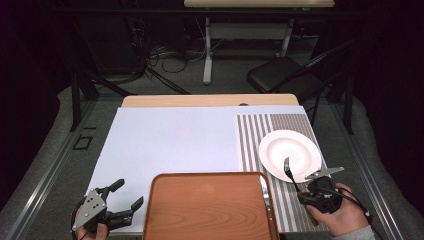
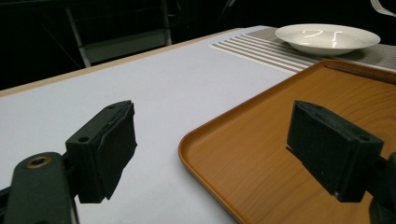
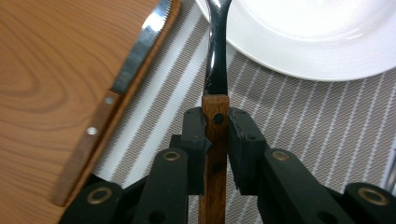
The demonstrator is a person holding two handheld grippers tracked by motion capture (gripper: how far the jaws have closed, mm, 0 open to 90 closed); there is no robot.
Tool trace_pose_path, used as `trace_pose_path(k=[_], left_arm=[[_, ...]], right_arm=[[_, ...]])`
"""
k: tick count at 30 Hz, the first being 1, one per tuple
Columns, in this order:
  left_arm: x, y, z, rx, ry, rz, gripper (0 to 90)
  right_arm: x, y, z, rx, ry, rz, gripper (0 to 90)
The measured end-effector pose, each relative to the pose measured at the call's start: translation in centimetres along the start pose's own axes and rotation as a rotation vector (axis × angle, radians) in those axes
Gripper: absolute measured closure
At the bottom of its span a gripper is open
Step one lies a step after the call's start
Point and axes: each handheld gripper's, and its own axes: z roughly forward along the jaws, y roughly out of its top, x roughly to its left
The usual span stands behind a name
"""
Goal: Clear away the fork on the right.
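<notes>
A person sits at a table covered with a pale sheet (image 1: 170, 140), a two-jaw gripper in each hand. The landmark here is a brown wood-grain tray (image 1: 200, 210), lying at the near edge of the table, in the middle.

To the right of the tray lies a grey striped placemat (image 1: 280, 125), and on it, beyond the tray's far right corner, sits a white plate (image 1: 300, 147).

The right gripper (image 3: 216, 123) is held just right of the tray, over the placemat. Its jaws are pressed together on the wooden handle of a fork (image 3: 215, 70) — the handle stands upright between the pads, clamped from both sides. The metal neck of the fork runs away from the gripper towards the plate, and in the high view the tines (image 1: 287, 165) hang over the plate's near rim. Whether they touch the plate I cannot tell.

A knife (image 3: 126, 74) with a wooden handle and a serrated blade lies along the tray's right rim, close beside the held fork but apart from it.

The left gripper (image 1: 122, 196) is held at the tray's left side, near its front corner, above the pale sheet. Its jaws are spread wide — nothing is between them, and in its own view one pad (image 2: 109, 149) hangs over the sheet, the other over the tray.
</notes>
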Motion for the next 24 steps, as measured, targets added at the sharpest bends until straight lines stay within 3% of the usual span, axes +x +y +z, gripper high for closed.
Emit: trace_pose_path(k=[8, 14, 24], left_arm=[[-0.1, 0.0, 0.1, 0.003, 0.000, 0.006, 15.7], [0.0, 0.0, 0.0, 0.000, -0.002, 0.002, 15.7], [0.0, 0.0, 0.0, 0.000, -0.004, 0.004, 15.7]], right_arm=[[1.8, -0.1, 0.1, -0.056, 0.055, 0.046, 77.4], [3.9, 0.9, 0.3, -0.076, 0.071, 0.021, 77.4], [7.4, 2.5, 1.3, -0.095, 0.164, -0.028, 77.4]])
